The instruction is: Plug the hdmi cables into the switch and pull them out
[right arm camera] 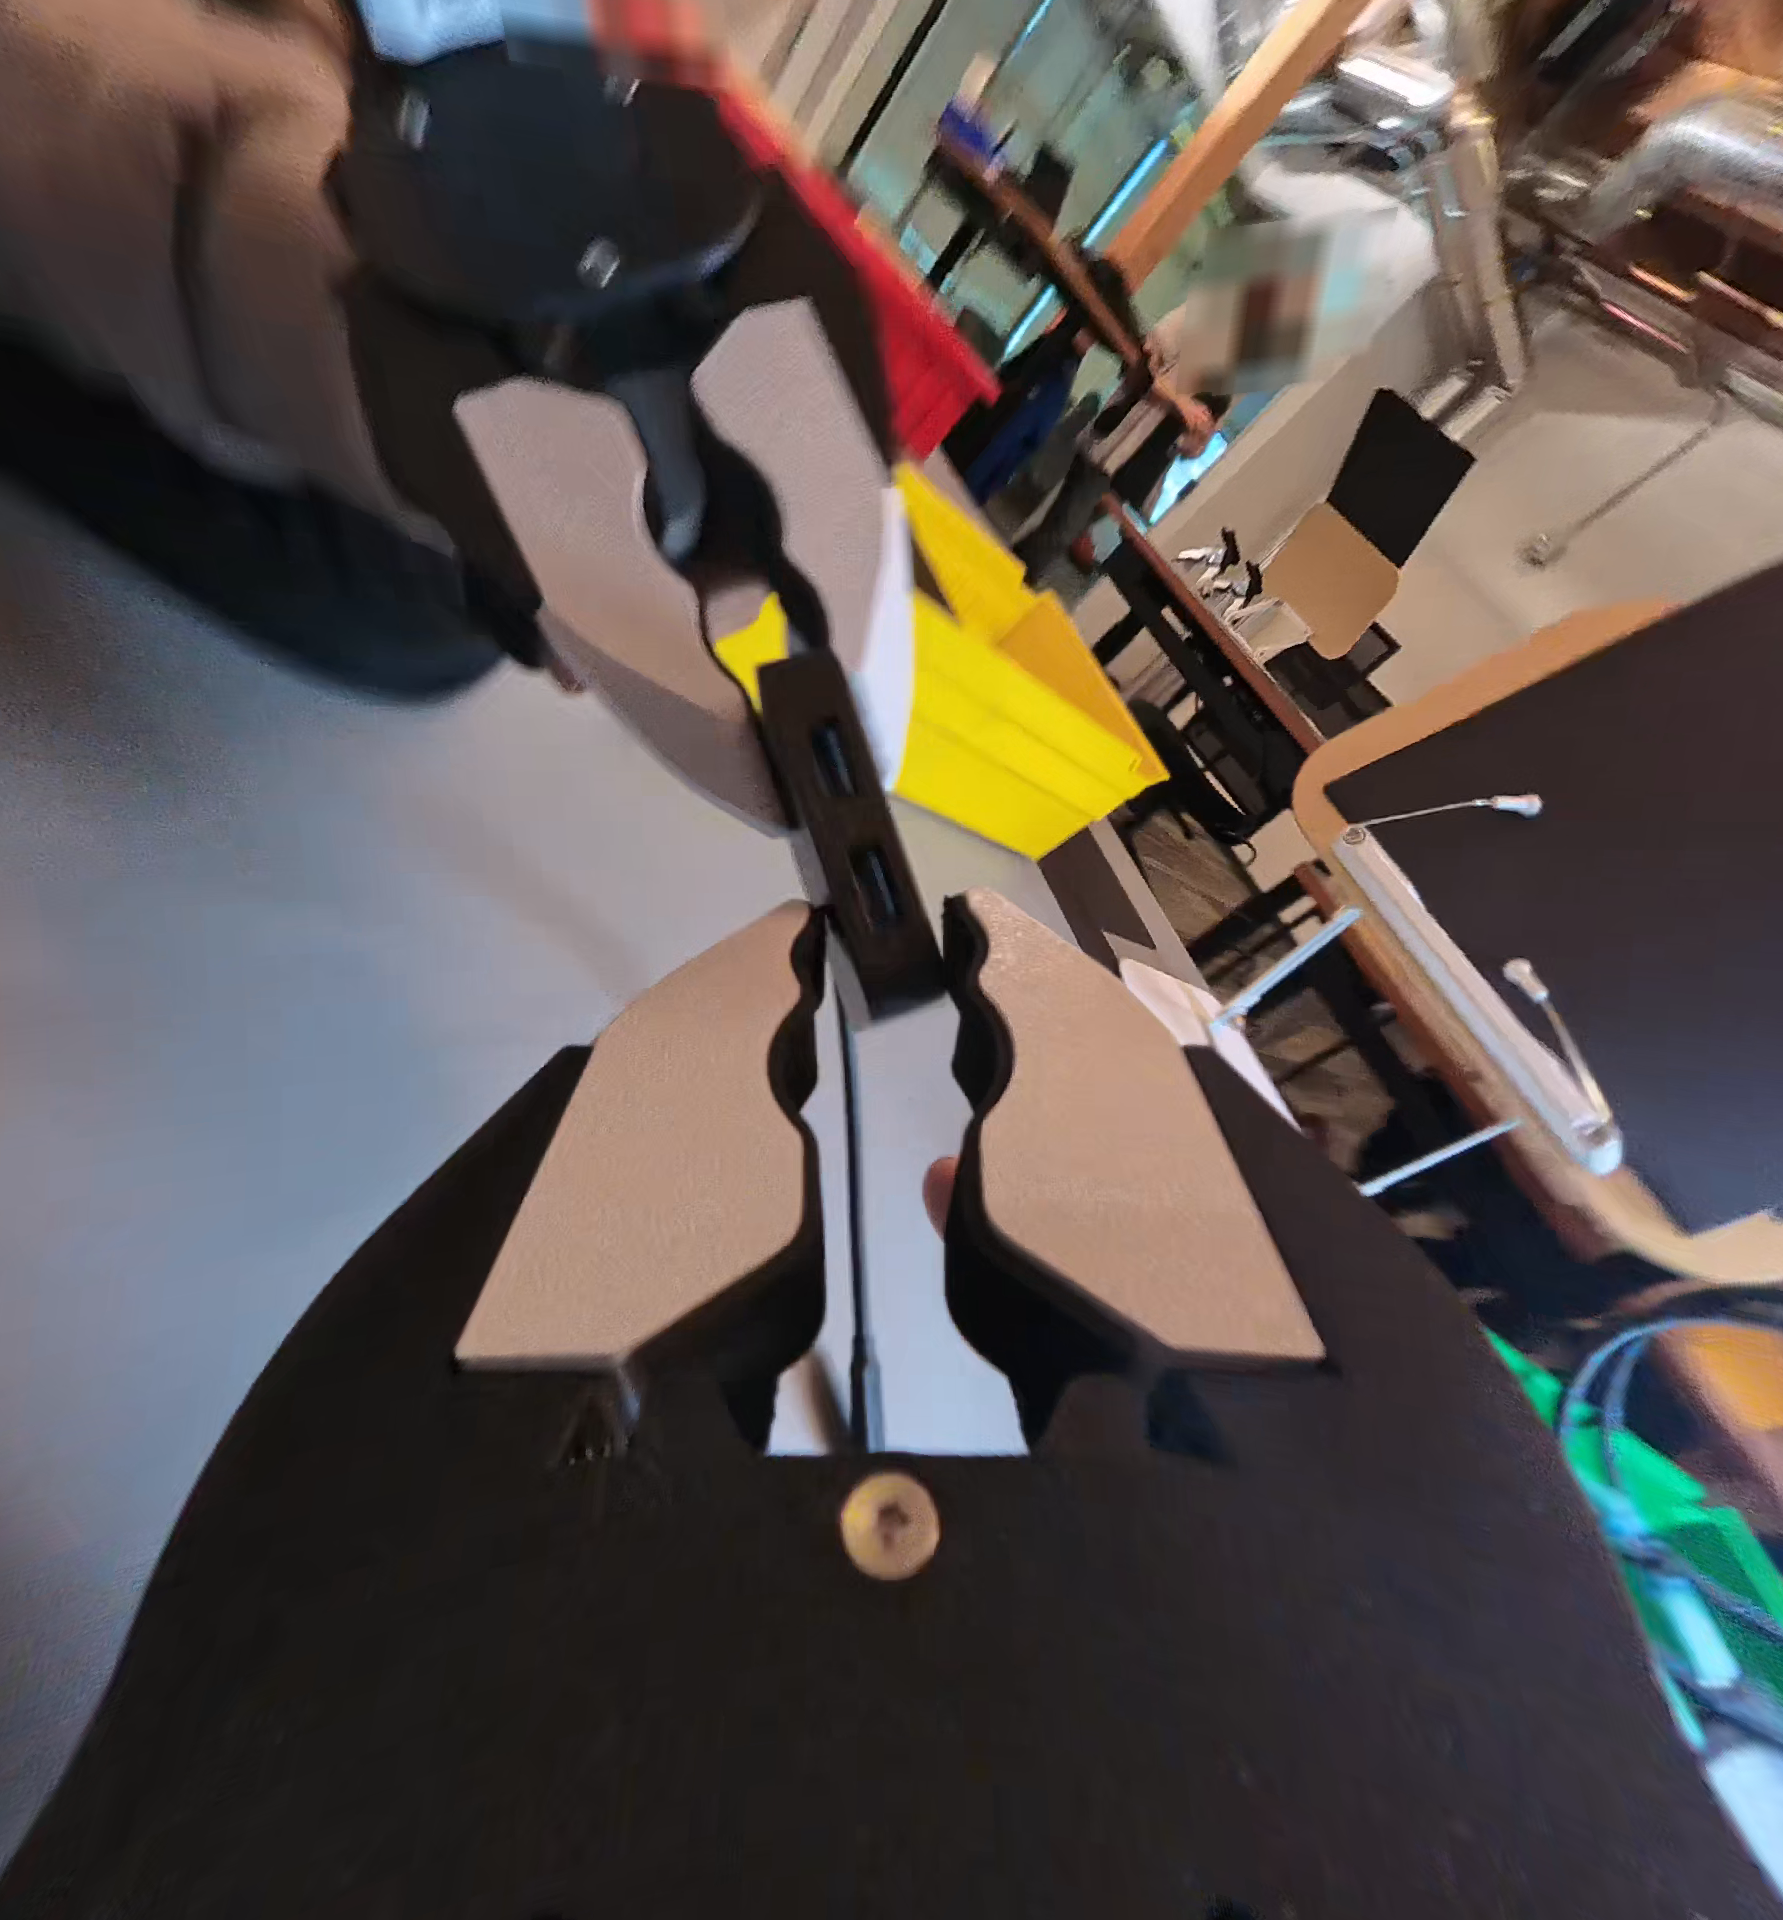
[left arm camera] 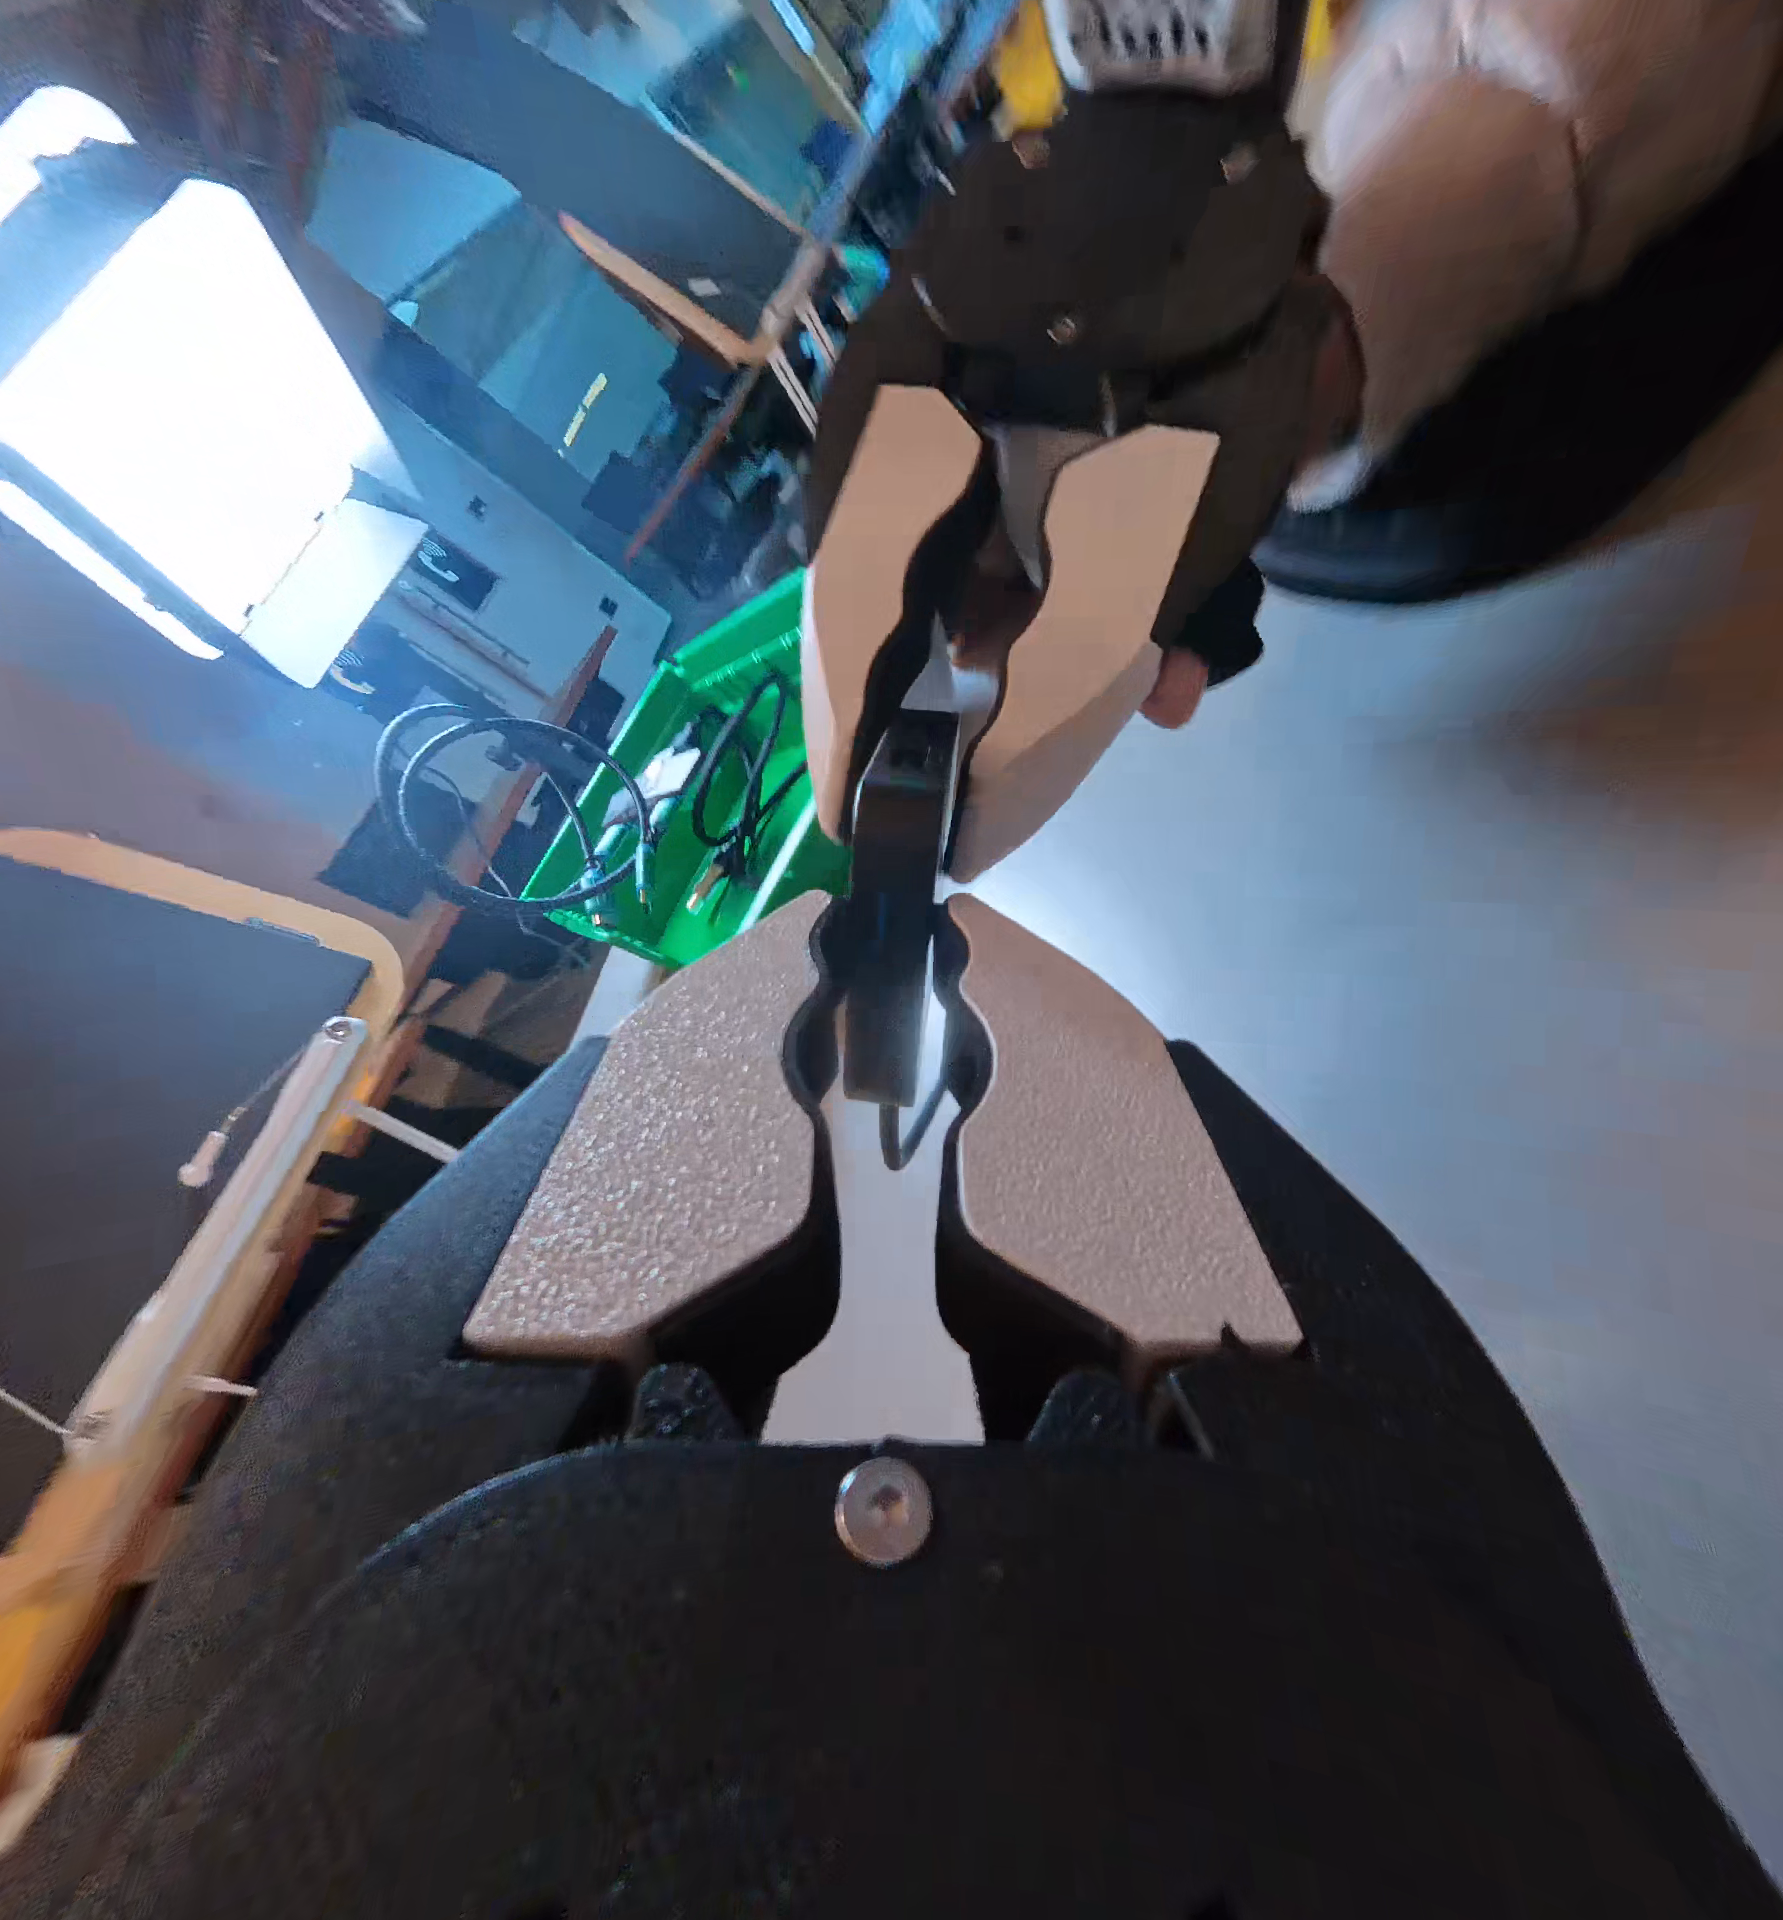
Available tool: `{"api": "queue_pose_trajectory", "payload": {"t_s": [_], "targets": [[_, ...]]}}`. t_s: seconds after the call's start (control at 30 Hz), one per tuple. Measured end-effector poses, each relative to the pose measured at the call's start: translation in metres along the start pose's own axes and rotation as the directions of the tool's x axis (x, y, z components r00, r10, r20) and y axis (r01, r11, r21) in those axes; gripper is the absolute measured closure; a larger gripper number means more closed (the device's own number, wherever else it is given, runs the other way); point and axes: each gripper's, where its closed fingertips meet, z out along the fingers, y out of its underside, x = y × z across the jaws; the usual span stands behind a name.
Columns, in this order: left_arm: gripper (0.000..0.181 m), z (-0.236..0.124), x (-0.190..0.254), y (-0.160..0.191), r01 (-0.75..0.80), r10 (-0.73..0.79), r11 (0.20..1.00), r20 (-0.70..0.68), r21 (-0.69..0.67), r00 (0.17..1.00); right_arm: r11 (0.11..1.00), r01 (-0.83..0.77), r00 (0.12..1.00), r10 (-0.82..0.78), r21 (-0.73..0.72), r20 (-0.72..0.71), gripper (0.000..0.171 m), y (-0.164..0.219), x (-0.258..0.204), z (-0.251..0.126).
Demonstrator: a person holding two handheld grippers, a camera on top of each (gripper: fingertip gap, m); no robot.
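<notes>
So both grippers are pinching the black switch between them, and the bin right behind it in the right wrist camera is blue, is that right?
Not quite. The bin behind the switch is yellow, not blue, as the right wrist view shows. The rest holds: the left gripper and the right gripper both pinch the black switch.

two grippers [left arm camera: 887,904]; one switch [left arm camera: 892,831]; three bins [left arm camera: 658,727]
</notes>
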Motion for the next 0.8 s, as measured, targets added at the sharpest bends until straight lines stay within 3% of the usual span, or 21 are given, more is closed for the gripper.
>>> {"api": "queue_pose_trajectory", "payload": {"t_s": [0.03,0.13,0.2,0.3,0.37,0.43,0.5,0.57,0.63,0.73,0.8], "targets": [[0.166,-0.006,-0.01,-0.006,0.077,-0.078,0.996,0.01,0.05,0.997,0.995,-0.091,0.996,0.091,0.042,-0.005,0.147,-0.007,0.009,-0.004],[0.167,-0.028,-0.049,-0.02,0.287,-0.311,0.928,0.067,0.239,0.948,0.94,-0.317,0.94,0.294,0.126,0.172,0.156,-0.019,0.004,-0.015],[0.167,-0.044,-0.072,-0.025,0.389,-0.445,0.846,0.081,0.364,0.892,0.897,-0.43,0.871,0.381,0.106,0.312,0.16,-0.023,-0.017,-0.011],[0.167,-0.061,-0.093,-0.034,0.493,-0.595,0.698,0.038,0.52,0.803,0.808,-0.59,0.725,0.537,-0.015,0.43,0.143,-0.023,-0.049,0.011],[0.166,-0.067,-0.098,-0.041,0.54,-0.653,0.597,-0.03,0.593,0.756,0.703,-0.71,0.605,0.641,-0.046,0.472,0.125,-0.03,-0.06,0.027],[0.167,-0.07,-0.1,-0.046,0.579,-0.693,0.505,-0.099,0.64,0.714,0.597,-0.802,0.542,0.712,0.021,0.446,0.114,-0.038,-0.043,0.04],[0.167,-0.069,-0.098,-0.047,0.622,-0.718,0.427,-0.173,0.657,0.675,0.434,-0.89,0.449,0.78,0.139,0.437,0.114,-0.047,-0.008,0.043],[0.167,-0.065,-0.094,-0.044,0.661,-0.73,0.371,-0.235,0.652,0.641,0.313,-0.924,0.38,0.804,0.217,0.458,0.127,-0.051,0.02,0.039],[0.167,-0.06,-0.089,-0.038,0.706,-0.739,0.335,-0.29,0.623,0.607,0.351,-0.894,0.446,0.767,0.28,0.462,0.167,-0.053,0.032,0.028],[0.166,-0.05,-0.078,-0.03,0.741,-0.73,0.383,-0.311,0.552,0.608,0.504,-0.798,0.603,0.682,0.331,0.414,0.171,-0.056,0.042,0.012],[0.166,-0.044,-0.069,-0.026,0.726,-0.701,0.473,-0.286,0.499,0.653,0.661,-0.693,0.717,0.595,0.287,0.363,0.171,-0.055,0.042,0.007]]}}
